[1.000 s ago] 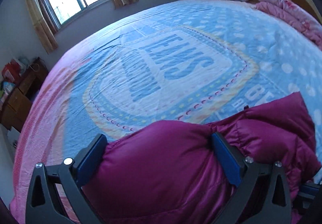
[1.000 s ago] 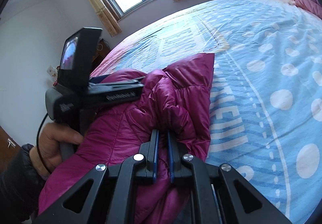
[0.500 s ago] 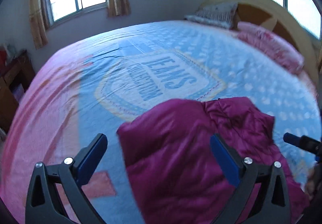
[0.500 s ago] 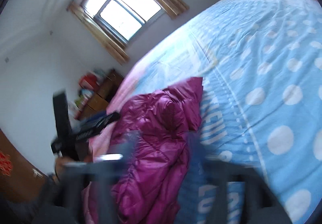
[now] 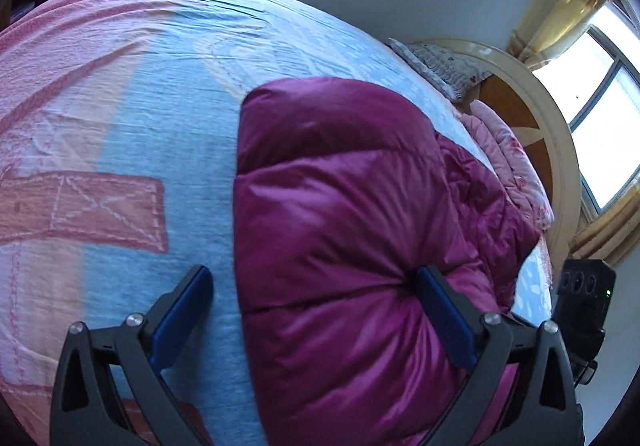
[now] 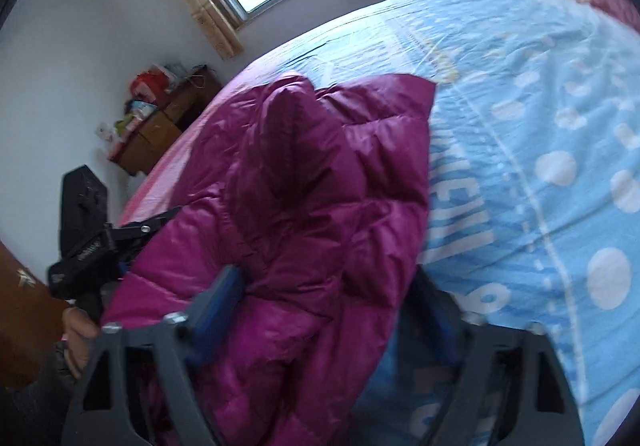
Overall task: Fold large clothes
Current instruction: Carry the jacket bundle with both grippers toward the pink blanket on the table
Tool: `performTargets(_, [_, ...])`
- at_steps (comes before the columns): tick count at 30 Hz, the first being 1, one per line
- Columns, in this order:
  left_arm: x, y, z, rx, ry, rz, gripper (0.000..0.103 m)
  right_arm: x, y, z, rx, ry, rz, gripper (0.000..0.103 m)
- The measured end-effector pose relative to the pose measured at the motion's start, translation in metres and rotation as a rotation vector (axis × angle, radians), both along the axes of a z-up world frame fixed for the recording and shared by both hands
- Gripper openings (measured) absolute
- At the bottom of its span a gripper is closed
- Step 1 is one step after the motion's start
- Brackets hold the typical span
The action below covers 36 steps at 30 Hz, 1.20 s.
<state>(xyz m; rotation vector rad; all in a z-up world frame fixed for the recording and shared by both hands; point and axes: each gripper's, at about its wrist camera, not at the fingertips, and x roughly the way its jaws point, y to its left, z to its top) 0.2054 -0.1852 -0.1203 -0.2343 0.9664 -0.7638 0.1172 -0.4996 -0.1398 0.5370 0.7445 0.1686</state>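
A magenta quilted down jacket (image 5: 344,205) lies bunched on the bed; it also shows in the right wrist view (image 6: 304,205). My left gripper (image 5: 312,286) is open, its right finger pressed against the jacket's near bulge and its left finger over bare bedspread. My right gripper (image 6: 332,294) is open, straddling the jacket's near edge, its fingers blurred. The left gripper's body (image 6: 88,230) and the hand holding it show at the left of the right wrist view.
The bed (image 6: 540,117) has a light blue dotted bedspread with pink borders (image 5: 60,85). A wooden headboard (image 5: 532,117), a pillow (image 5: 440,65) and pink bedding (image 5: 504,157) lie at the head. A wooden dresser (image 6: 160,125) with clutter stands by the window wall.
My right gripper, shut on the jacket a second ago, has opened and let go. My left gripper stays open and has swung right, now facing the headboard. The jacket lies on the bed.
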Motion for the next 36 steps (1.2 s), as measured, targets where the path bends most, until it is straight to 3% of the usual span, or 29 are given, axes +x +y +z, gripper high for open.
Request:
performTargets(2, [-0.004,0.002,0.0,-0.051,0.023,-0.025,0.074,0.002,0.001,-0.003,0.006,-0.003,-0.017,0.053])
performTargets(6, [-0.023,0.009,0.01,-0.02,-0.011,0.014,0.062,-0.003,0.01,-0.005,0.062,0.01,-0.05,0.041])
performTargets(11, [-0.047,0.035,0.023,-0.002,-0.048,0.04,0.056,-0.027,0.044,0.005,0.097,-0.014,-0.01,0.031])
performTargets(15, [-0.057,0.075,0.024,0.001,-0.027,0.116,0.053,-0.036,0.086,0.007,0.126,-0.046,0.05,0.029])
performTargets(18, [-0.068,0.107,0.03,0.036,-0.057,0.186,0.052,-0.032,0.118,0.007,0.177,-0.058,0.121,0.027])
performTargets(26, [-0.084,0.203,0.051,0.142,-0.108,0.413,0.052,0.012,0.233,0.028,0.193,-0.078,0.389,0.027])
performTargets(31, [-0.086,0.272,0.066,0.152,-0.149,0.576,0.052,0.05,0.306,0.044,0.217,-0.126,0.547,0.027])
performTargets(36, [-0.078,0.323,0.07,0.219,-0.192,0.717,0.052,0.086,0.382,0.04,0.185,-0.165,0.675,0.027])
